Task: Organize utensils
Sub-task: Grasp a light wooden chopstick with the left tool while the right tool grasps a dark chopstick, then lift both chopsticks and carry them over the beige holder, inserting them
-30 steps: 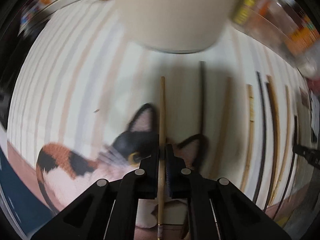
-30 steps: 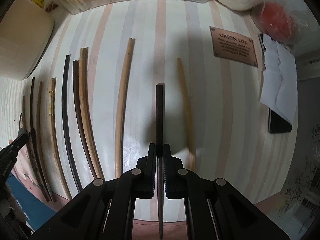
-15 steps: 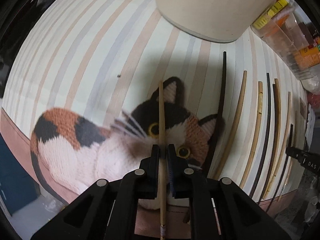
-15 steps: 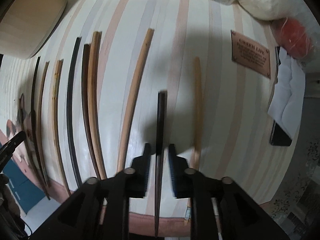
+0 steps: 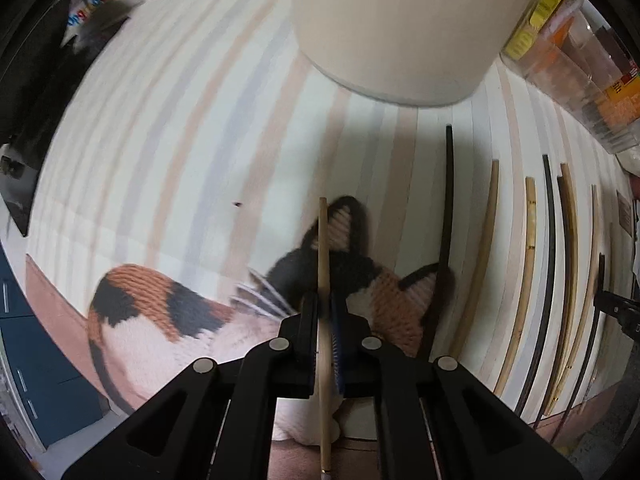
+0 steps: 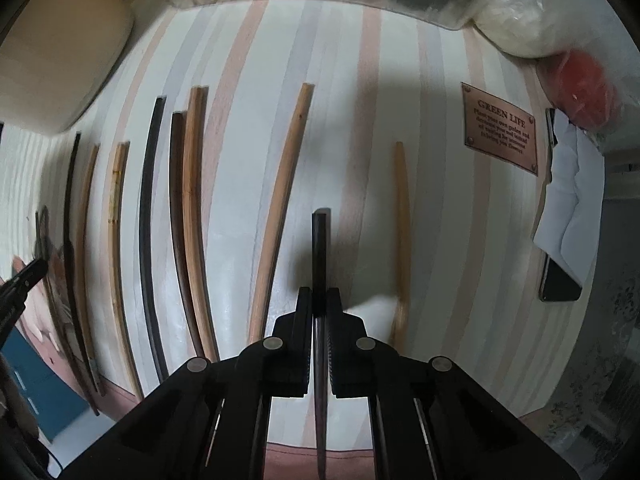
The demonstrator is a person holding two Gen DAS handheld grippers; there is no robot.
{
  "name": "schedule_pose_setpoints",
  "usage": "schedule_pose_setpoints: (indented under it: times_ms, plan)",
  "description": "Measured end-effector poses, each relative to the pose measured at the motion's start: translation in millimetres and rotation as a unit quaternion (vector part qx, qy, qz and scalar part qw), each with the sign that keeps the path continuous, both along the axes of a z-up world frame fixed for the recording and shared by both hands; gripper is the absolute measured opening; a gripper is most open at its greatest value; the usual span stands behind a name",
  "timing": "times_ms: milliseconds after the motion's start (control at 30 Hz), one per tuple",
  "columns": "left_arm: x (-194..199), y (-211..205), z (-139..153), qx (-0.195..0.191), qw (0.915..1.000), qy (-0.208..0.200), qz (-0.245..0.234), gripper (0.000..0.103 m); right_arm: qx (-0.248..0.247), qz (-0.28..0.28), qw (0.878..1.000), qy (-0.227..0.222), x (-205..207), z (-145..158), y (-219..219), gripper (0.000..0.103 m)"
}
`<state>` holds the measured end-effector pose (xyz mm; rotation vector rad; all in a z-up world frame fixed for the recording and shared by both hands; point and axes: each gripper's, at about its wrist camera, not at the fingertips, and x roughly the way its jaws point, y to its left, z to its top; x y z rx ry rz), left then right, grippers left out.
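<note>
Striped tabletop (image 6: 360, 80), chopsticks in a row. Left tongs (image 5: 325, 312) clamped on pale chopstick (image 5: 323, 248); right tongs (image 6: 320, 304) on dark chopstick (image 6: 320, 248). Probably light, stiff, slippery; best gripped mid-shaft.

Tablecloth (image 5: 168, 128): cream with peach and grey stripes. Cat motif (image 5: 160, 316): orange, black, pale pink. Container (image 5: 400, 28): cream. Held chopsticks: light wood (image 5: 323, 248); near-black (image 6: 320, 248). Plaque (image 6: 500, 132): copper-brown.

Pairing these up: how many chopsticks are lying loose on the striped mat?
8 chopsticks: six fanned at left, one just left of the held dark chopstick, one to its right. More may be hidden past the left edge.
</note>
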<state>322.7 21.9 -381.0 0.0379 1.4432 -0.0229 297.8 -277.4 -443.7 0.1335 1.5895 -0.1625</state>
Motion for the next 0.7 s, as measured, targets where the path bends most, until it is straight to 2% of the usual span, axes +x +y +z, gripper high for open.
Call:
schedule_pose_setpoints:
  times_ms: [67,167,467,567,600,700]
  plan:
    - [-5,1,25,-0.001,0.9999,-0.016,0.002,0.004,0.006,-0.014,1.0,-0.015,-7,6,-8,0.006]
    - [-18,-17,44,-0.007,0.9993,-0.036,0.006,0.004,0.015,-0.024,0.999,-0.037,-15,20,-15,0.006]
    - [-55,-6,118,-0.017,0.9948,-0.1,0.001,0.004,0.032,-0.031,0.994,-0.1,-34,68,-21,0.006]
    - [-52,-4,133,-0.021,0.9927,-0.119,0.0,0.004,0.034,-0.024,0.991,-0.129,-40,96,-19,0.006]
    - [-41,-1,123,-0.021,0.992,-0.125,0.0,0.004,0.033,-0.022,0.989,-0.14,-43,103,-17,0.006]
    - [-34,-3,124,-0.02,0.9893,-0.145,0.002,0.004,0.029,-0.011,0.985,-0.172,-45,127,-11,0.006]
